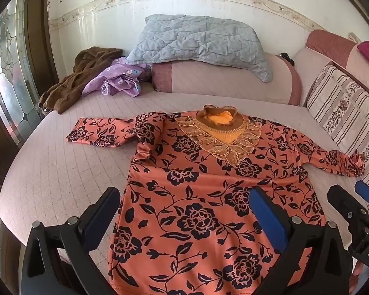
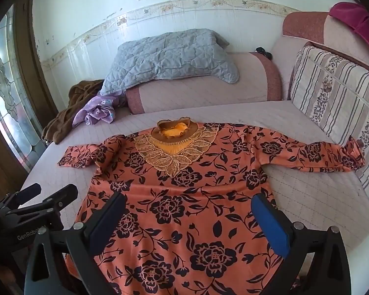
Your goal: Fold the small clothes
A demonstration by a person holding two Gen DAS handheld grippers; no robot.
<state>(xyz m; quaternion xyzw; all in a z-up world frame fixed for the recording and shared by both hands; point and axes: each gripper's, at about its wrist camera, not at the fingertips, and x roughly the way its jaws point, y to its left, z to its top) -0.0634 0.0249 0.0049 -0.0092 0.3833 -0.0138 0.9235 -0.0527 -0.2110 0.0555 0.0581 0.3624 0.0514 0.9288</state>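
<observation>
Surface: quilted pale sofa seat (image 1: 61, 162) beneath a white tiled wall; leaded glass door at far left.
Left gripper (image 1: 184, 211): nearest the lens; jaws spread wide, holding nothing; it hovers above the lower-left hem.
Right gripper (image 2: 192, 216): jaws likewise parted and empty; poised over the lower-right body of the garment; beside its neighbour.
Orange floral top (image 1: 196, 196): spread flat, front up, on the seat; hem nearest, gold-trimmed collar farthest; one sleeve bent near the shoulder, the other reaching the striped cushion (image 2: 332, 93).
Far clutter: brown garment (image 1: 76, 83) and purple floral cloth (image 1: 120, 81) heaped together; grey quilted pillow (image 1: 196, 41) resting on the bolster (image 2: 204, 88) behind.
</observation>
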